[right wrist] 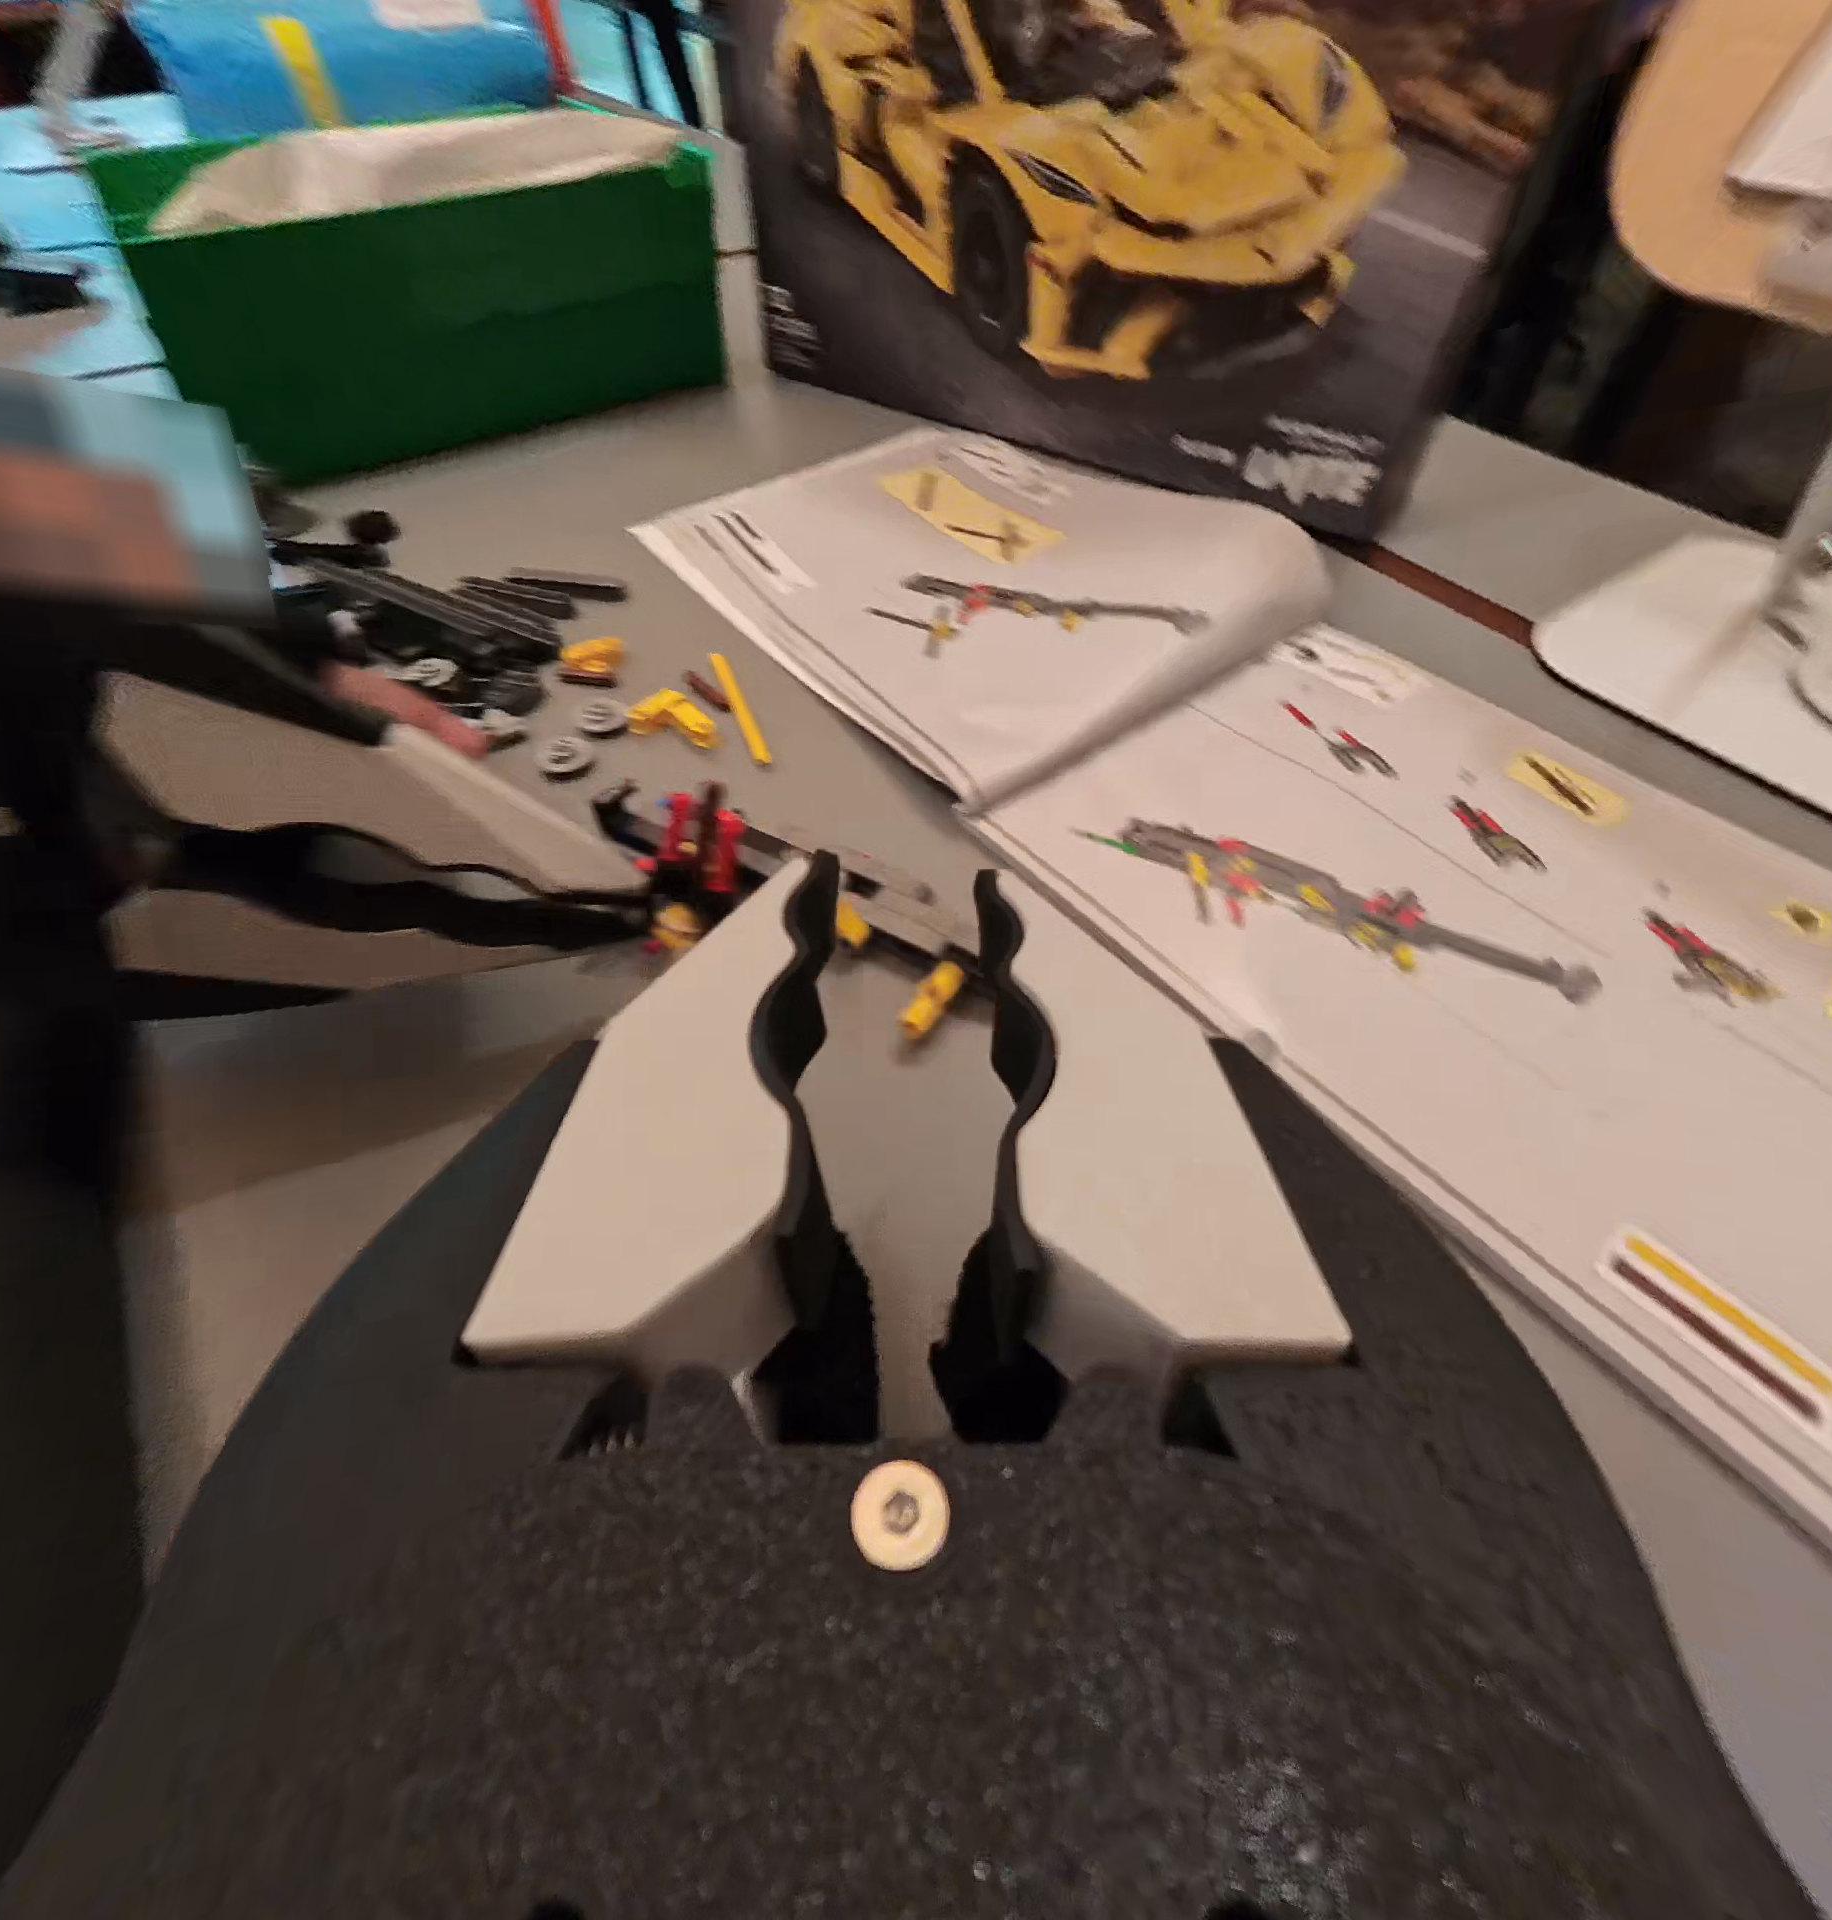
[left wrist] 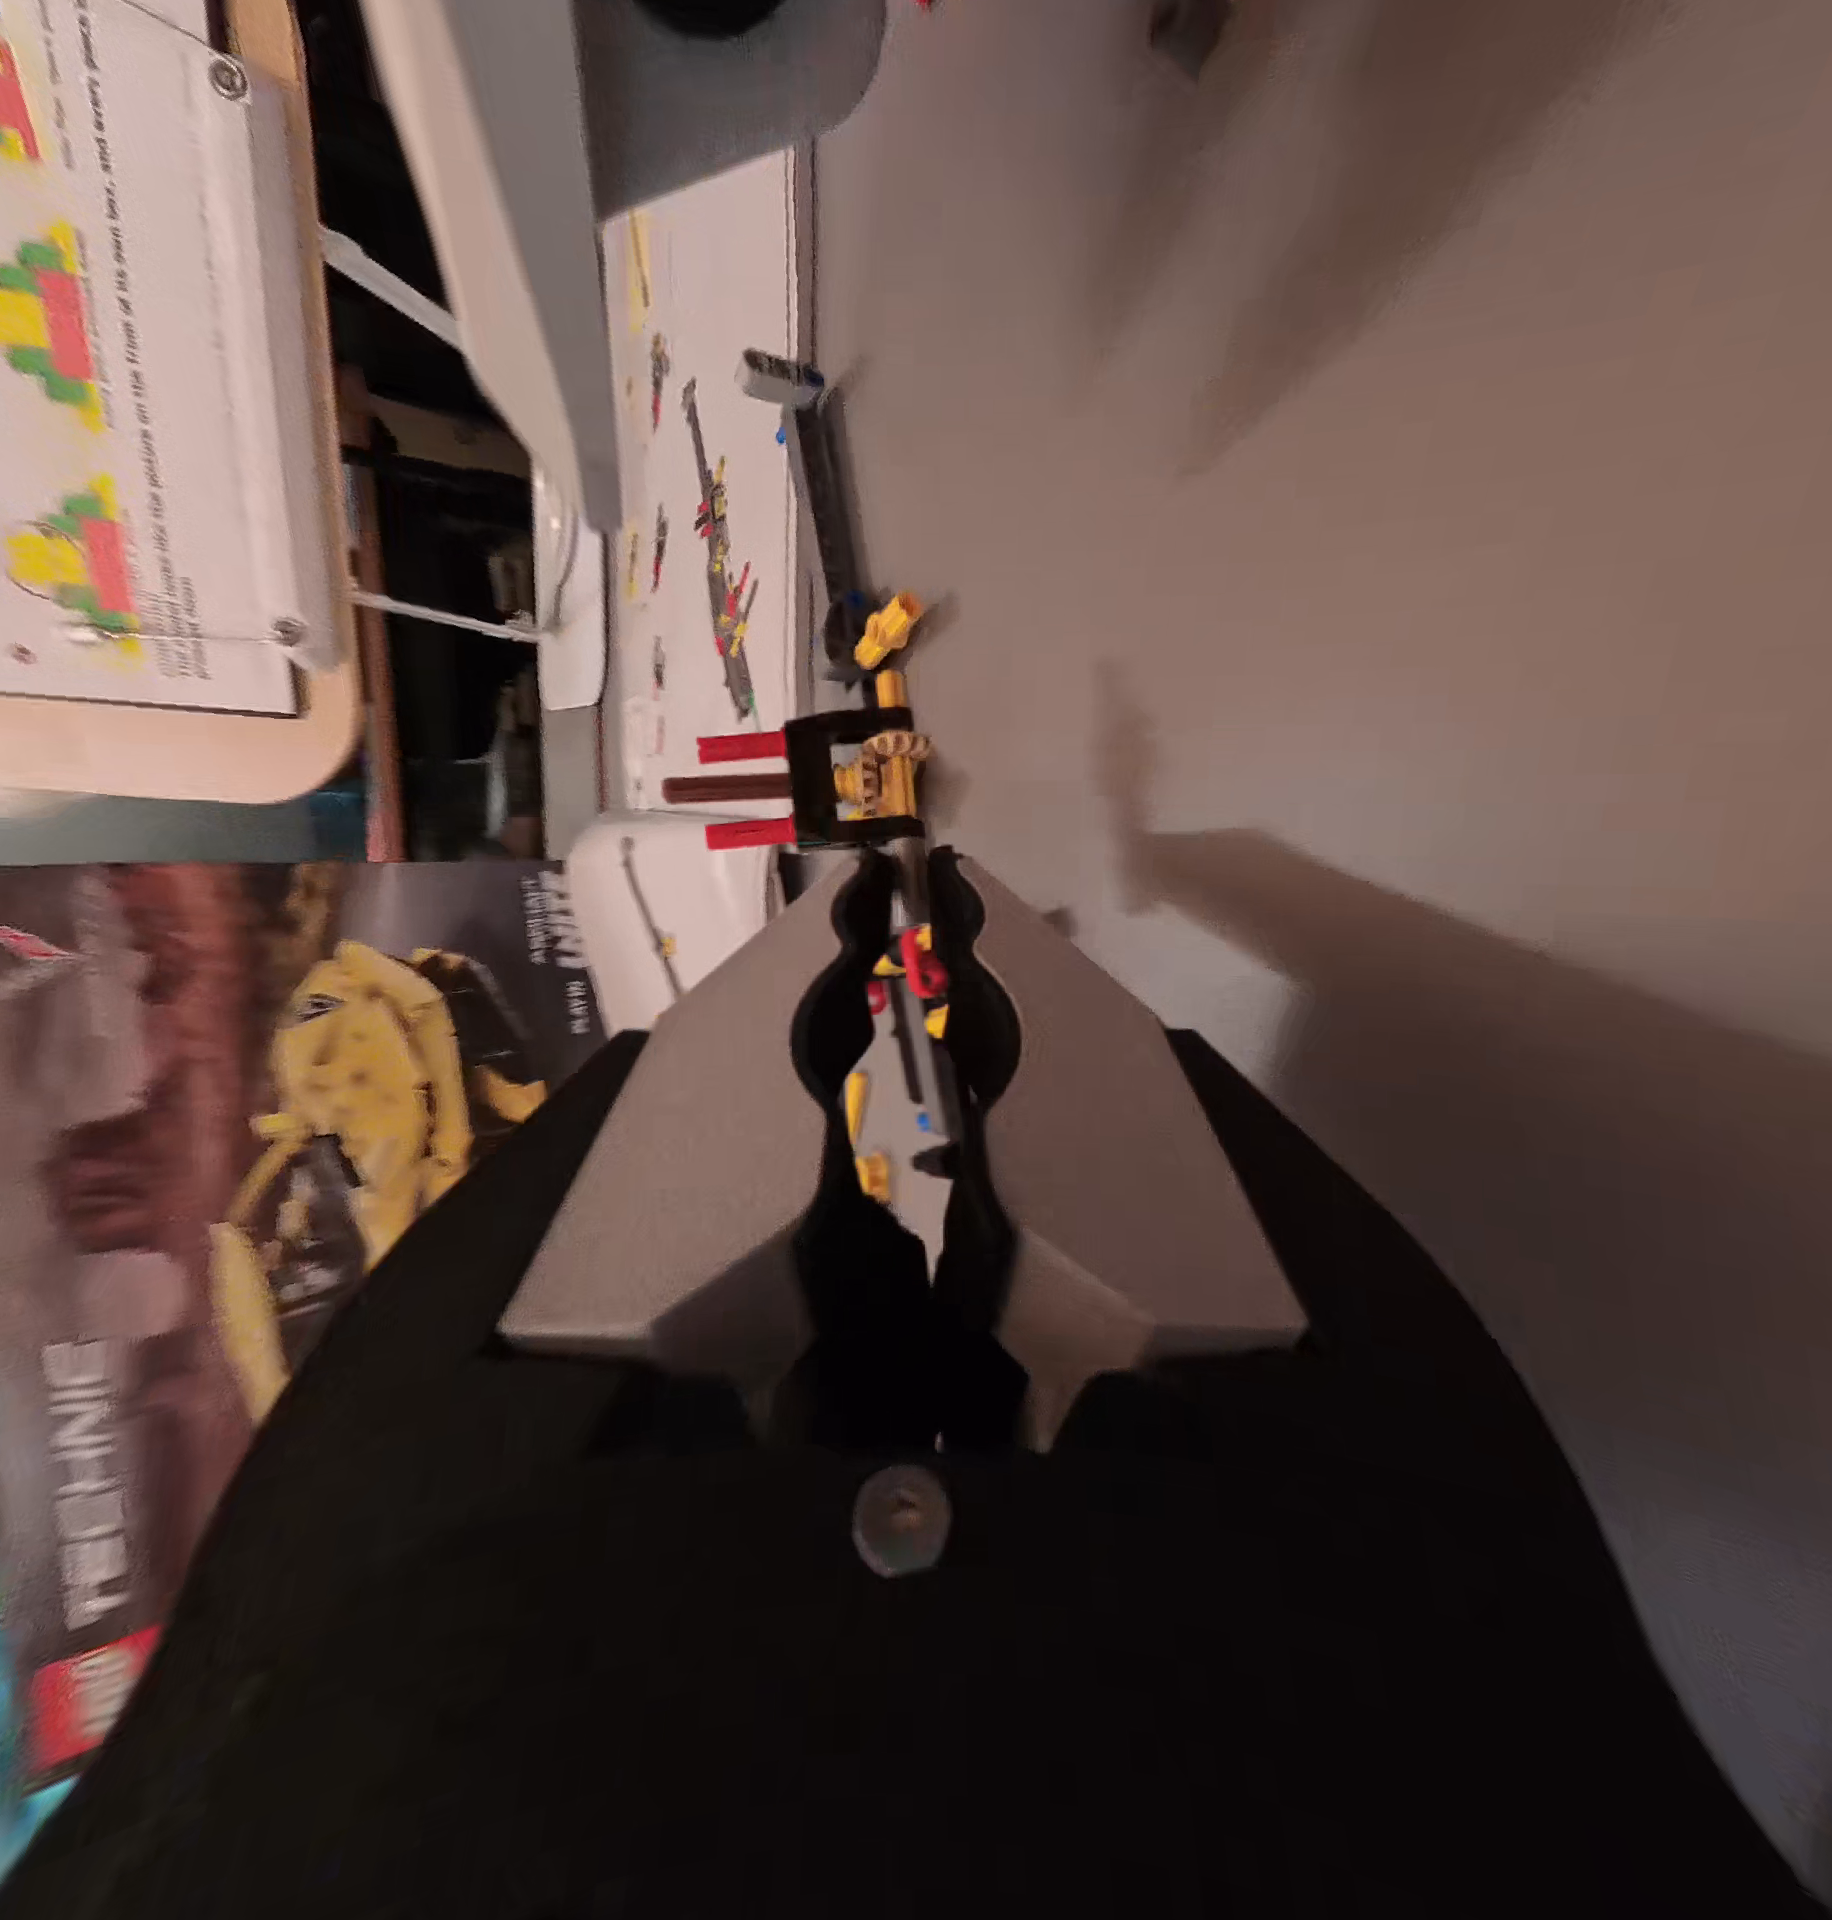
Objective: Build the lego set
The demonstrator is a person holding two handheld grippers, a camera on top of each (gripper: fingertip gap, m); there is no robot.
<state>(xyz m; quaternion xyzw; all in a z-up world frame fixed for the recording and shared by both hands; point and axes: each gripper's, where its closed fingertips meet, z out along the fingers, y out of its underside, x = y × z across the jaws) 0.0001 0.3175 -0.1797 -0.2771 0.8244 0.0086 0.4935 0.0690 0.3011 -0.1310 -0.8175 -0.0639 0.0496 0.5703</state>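
- Grey fingers of the left gripper (left wrist: 907, 883) were pinched tight on the long lego assembly (left wrist: 917, 997) in the left wrist view, clamped on its dark beam just behind the black frame (left wrist: 850, 779) with the yellow gear.
- Red pins (left wrist: 746, 748) and a brown axle stuck out of that frame toward the instruction booklet (left wrist: 704, 436), and the whole view was rolled on its side and smeared with motion.
- Risk, as I read it: the grip sat on a thin beam near one end, so a quick swing could have let the assembly twist between the pads or shed a loosely seated pin.
- Over to the right wrist view: the right gripper (right wrist: 904, 883) stood with its fingers apart, nothing between them, hovering just short of the assembly (right wrist: 704, 842).
- That assembly lay at the tips of the left gripper (right wrist: 642, 904), close beside the booklet (right wrist: 1411, 935), with loose parts (right wrist: 673, 717) scattered beyond it and a yellow piece (right wrist: 931, 997) on the table near the right gripper's fingers.
- Danger here: blur made the alignment hard to judge, so closing on the wrong spot could have knocked the red connectors, and pushing against a one-ended hold could have levered the beam out of the left grip.
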